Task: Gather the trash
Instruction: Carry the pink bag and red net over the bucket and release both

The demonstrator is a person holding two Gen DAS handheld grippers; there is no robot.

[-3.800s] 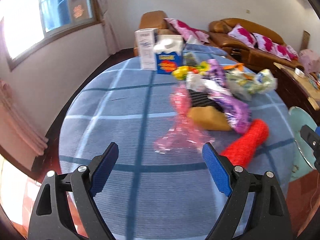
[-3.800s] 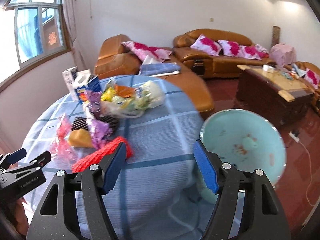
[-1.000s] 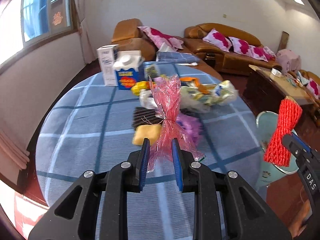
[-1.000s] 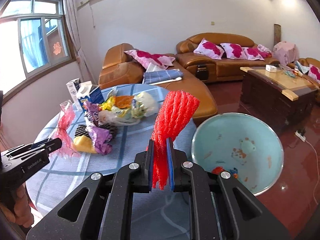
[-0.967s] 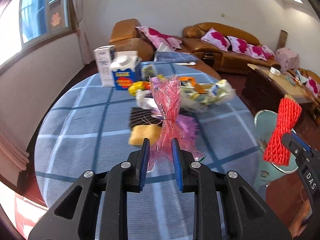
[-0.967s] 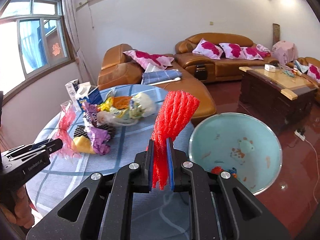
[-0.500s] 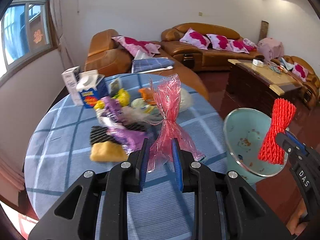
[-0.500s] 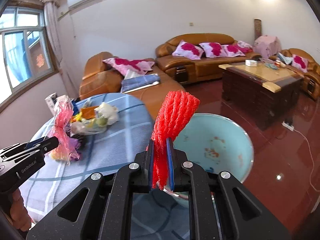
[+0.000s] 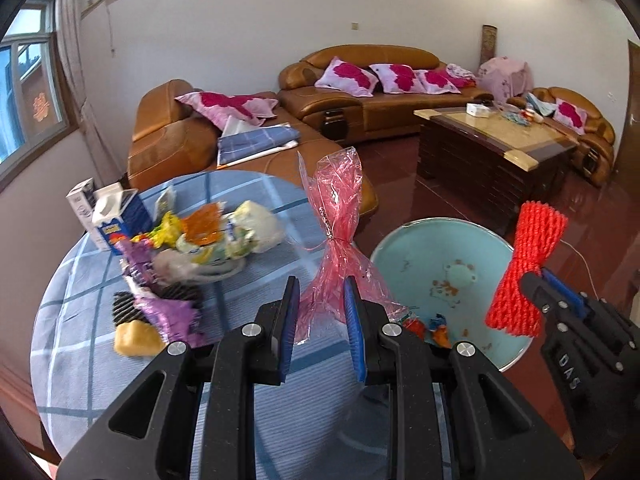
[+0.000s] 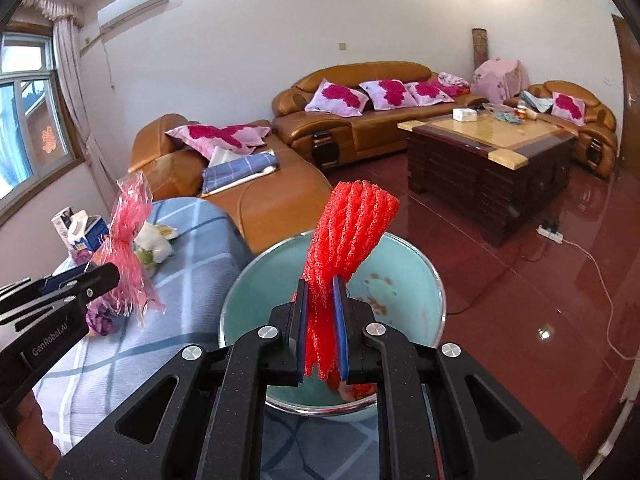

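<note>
My left gripper (image 9: 322, 320) is shut on a pink cellophane wrapper (image 9: 338, 236) that stands up twisted between its blue pads, above the table's right edge. My right gripper (image 10: 321, 328) is shut on a red foam net sleeve (image 10: 348, 236) and hangs over the light blue bin (image 10: 412, 276). In the left wrist view the bin (image 9: 448, 248) sits just right of the table, with small scraps at its bottom; the right gripper (image 9: 538, 284) with the red net (image 9: 528, 264) shows above its right rim. The left gripper (image 10: 102, 274) with the pink wrapper (image 10: 124, 248) appears at the left of the right wrist view.
On the round table with a blue checked cloth (image 9: 80, 360) lie a heap of wrappers and bags (image 9: 212, 240), a purple wrapper (image 9: 168, 312), a yellow piece (image 9: 136, 338) and cartons (image 9: 112, 220). Brown sofas (image 9: 360, 96) and a wooden coffee table (image 9: 492, 152) stand beyond.
Both grippers have swung right with their loads, from over the table toward the bin. The red net now hangs above the bin's opening; the pink wrapper is near the table's edge beside it.
</note>
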